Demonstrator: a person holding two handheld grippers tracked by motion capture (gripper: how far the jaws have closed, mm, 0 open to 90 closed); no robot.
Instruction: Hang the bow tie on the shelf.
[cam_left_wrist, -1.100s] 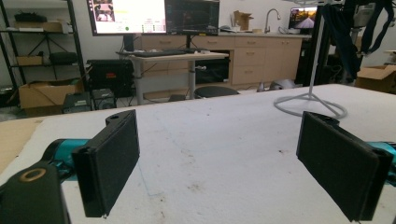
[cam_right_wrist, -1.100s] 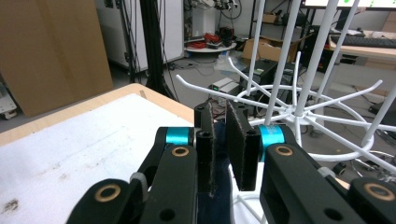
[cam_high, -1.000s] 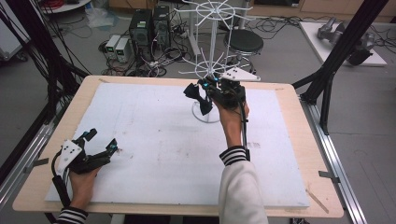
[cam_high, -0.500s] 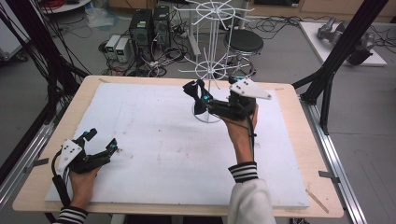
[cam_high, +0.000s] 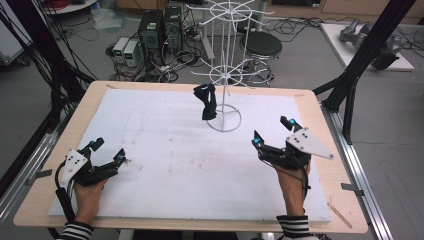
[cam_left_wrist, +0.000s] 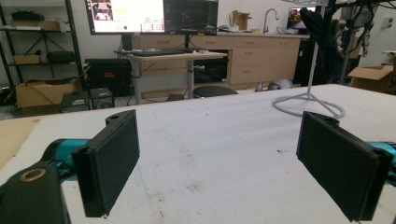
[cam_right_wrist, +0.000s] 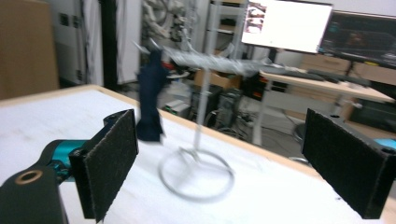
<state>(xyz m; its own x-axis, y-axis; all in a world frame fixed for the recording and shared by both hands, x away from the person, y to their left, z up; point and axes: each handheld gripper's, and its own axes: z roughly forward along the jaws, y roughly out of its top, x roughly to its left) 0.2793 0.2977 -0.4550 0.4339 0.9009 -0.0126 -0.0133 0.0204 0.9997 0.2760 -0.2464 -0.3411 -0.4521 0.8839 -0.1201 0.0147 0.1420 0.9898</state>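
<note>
- The dark cloth (cam_high: 206, 100) hangs from a lower arm of the white wire rack (cam_high: 224, 75) at the far middle of the table (cam_high: 320, 107); its lower end dangles just above the white mat (cam_high: 165, 145), beside the rack's ring base (cam_high: 224, 119)
- The right gripper (cam_high: 272, 134) sits near the mat's right edge, well apart from the rack, with nothing between its pads; its jaws have just been opening and now stand wide
- In the right gripper view the cloth (cam_right_wrist: 150, 100) drapes off the rack's arm (cam_right_wrist: 210, 59) with the ring base (cam_right_wrist: 196, 175) below; the picture is blurred, so I cannot tell how securely it is hooked
- The left gripper (cam_high: 106, 151) rests low at the near left of the mat, jaws spread wide and empty; in the left gripper view the rack's base (cam_left_wrist: 308, 105) and the hanging cloth (cam_left_wrist: 322, 42) lie far ahead on the right
- The step in hand looks like clearing away after the hang: I judge it best to bring the right hand to rest low and level, clear of the rack
- Keep both sets of jaws wide and away from the thin wire arms, since a knock could tip the light rack or shake the cloth loose
- If the cloth looks to be sliding, approach from its free side and pinch only the fabric, not the wire
</note>
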